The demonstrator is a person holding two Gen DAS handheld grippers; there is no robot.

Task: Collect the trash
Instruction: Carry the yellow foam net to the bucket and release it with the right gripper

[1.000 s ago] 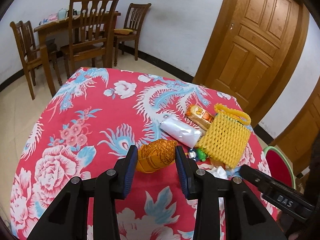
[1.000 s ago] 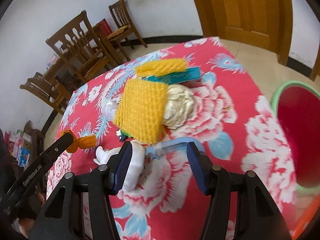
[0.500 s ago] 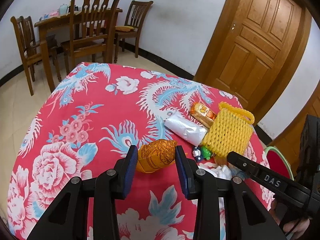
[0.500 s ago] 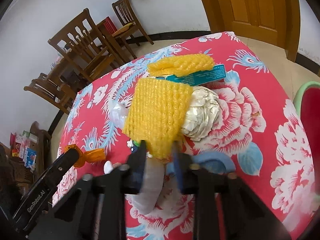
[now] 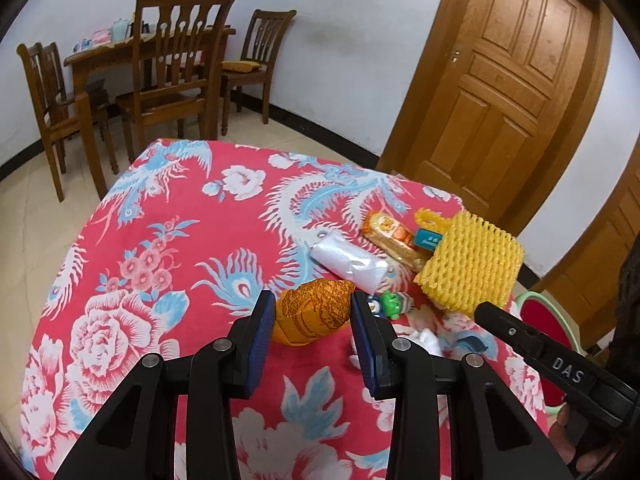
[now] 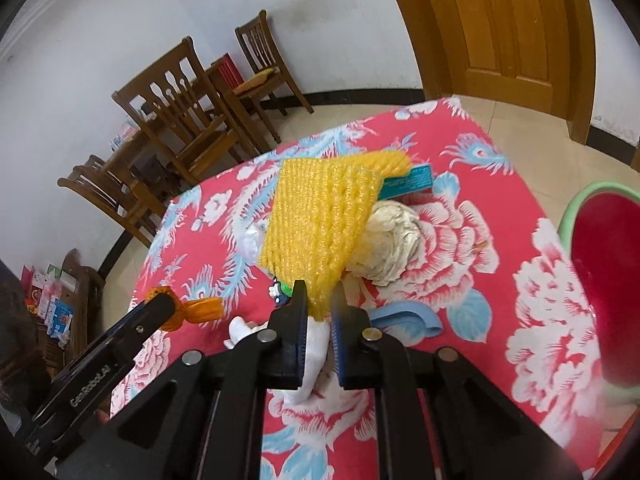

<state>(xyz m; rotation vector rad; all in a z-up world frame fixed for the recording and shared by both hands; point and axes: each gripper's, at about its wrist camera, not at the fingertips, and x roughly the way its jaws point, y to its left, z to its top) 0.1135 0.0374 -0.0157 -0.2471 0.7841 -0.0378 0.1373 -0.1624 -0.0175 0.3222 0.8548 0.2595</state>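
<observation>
i'm seeing the right gripper (image 6: 320, 312) pinching the near corner of the yellow foam net (image 6: 320, 220); its jaws have just been closing from roughly half spread down to their narrowest, and the net's edge is sitting between the pads. a second ago the net was lying flat on the red floral tablecloth (image 6: 460, 264); now it is tilting up off the cloth, so i'm judging this piece of trash as caught and coming up. the red bin with the green rim (image 6: 608, 288) is waiting at 3 o'clock off the table edge, the likely drop.

the left gripper (image 5: 314, 320) is keeping a narrow hold on the orange mesh wad (image 5: 316, 310), unchanged, near the table's middle.

the right view is showing me what the left cannot: a crumpled pale paper ball (image 6: 390, 240) at 1 o'clock of the net, and a blue curved strip (image 6: 404, 318) just beside the jaws. the left view is giving me the white plastic roll (image 5: 350, 260) and an orange snack packet (image 5: 392, 236) at 11 o'clock of the net, mostly hidden from the right camera, plus a small green toy (image 5: 390, 304).
</observation>
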